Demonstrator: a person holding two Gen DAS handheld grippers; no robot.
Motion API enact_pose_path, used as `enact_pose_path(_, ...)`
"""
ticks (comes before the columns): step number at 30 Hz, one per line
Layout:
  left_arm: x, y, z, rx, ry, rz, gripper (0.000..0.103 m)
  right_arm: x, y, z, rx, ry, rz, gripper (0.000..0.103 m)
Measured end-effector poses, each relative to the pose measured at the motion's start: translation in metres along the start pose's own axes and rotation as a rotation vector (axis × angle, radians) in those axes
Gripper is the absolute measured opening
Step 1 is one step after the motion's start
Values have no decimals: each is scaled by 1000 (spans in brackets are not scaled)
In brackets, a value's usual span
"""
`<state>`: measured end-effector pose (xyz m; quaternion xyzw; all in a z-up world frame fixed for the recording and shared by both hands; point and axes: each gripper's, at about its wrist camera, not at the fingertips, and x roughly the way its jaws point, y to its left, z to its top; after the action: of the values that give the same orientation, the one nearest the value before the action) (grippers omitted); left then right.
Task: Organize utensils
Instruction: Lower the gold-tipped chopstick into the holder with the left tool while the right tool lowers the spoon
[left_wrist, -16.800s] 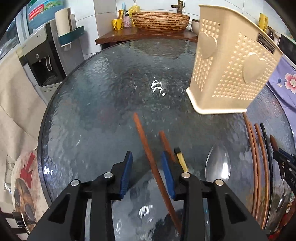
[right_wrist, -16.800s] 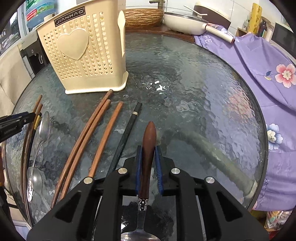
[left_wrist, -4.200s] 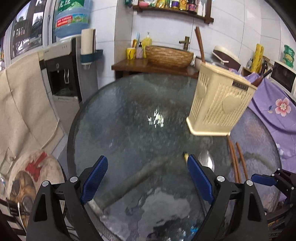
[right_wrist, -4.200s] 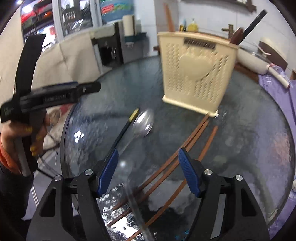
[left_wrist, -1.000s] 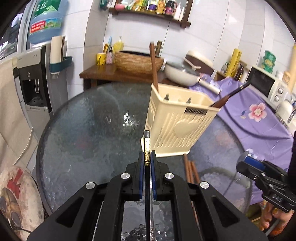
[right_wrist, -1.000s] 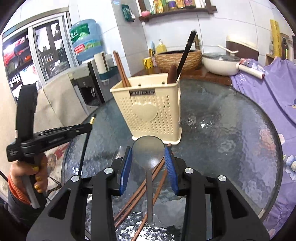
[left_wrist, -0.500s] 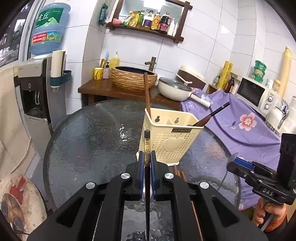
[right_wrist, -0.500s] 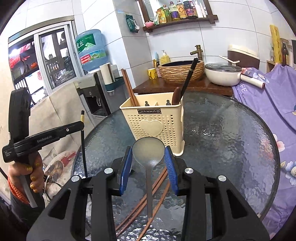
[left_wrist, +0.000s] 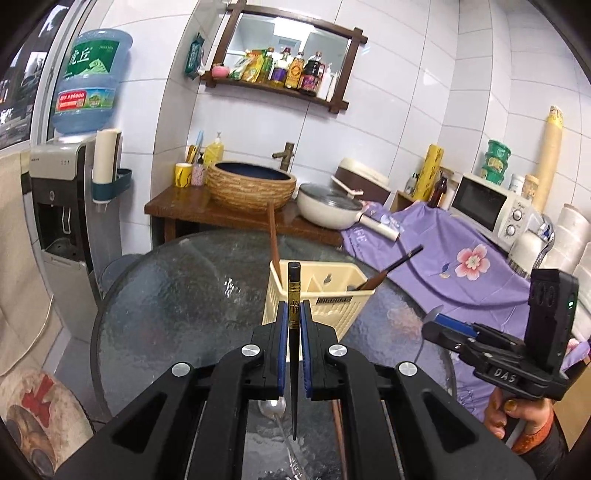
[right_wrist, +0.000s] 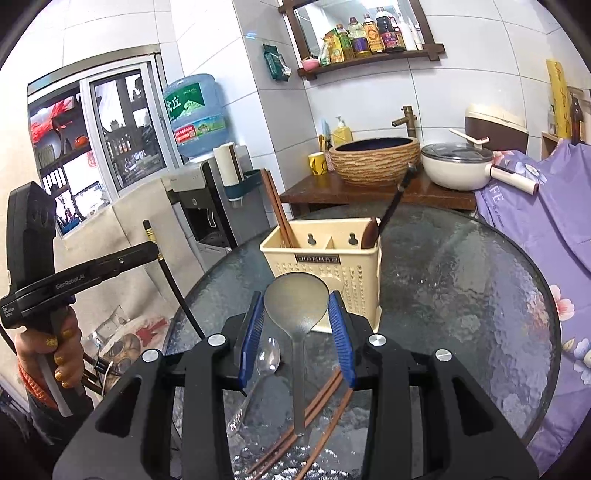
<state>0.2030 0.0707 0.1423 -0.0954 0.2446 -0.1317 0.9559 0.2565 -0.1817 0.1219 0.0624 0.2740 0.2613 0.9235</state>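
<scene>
A black chopstick (left_wrist: 292, 332) is clamped upright in the left gripper (left_wrist: 292, 325), and a metal spoon (right_wrist: 296, 306) is pinched by its bowl in the right gripper (right_wrist: 296, 325). Some utensils are already stood in the cream holder (right_wrist: 325, 269) mid-table. Brown chopsticks (right_wrist: 317, 406) and a clear spoon (right_wrist: 267, 360) are left near the table's near edge.

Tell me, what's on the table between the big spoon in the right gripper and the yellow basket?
Nothing. In the right wrist view, only bare glass table shows between the big spoon held in the right gripper and the basket.
</scene>
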Motion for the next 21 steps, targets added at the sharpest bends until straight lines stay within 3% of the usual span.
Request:
enact_pose_path(7, -9, -16, 56, 24, -94, -29, 7, 1, 6, 41, -18, -89, -18, 37)
enact_pose_path(12, -7, -31, 106, 29, -208, 16, 7, -1, 18, 87, -56, -208, -55, 37)
enact_pose_path(17, 26, -36, 128, -1, -234, 72, 7, 21, 28, 123, -108, -288, -141, 37)
enact_pose_path(21, 55, -30, 122, -17, -205, 93, 7, 50, 27, 129, -147, -304, -210, 37)
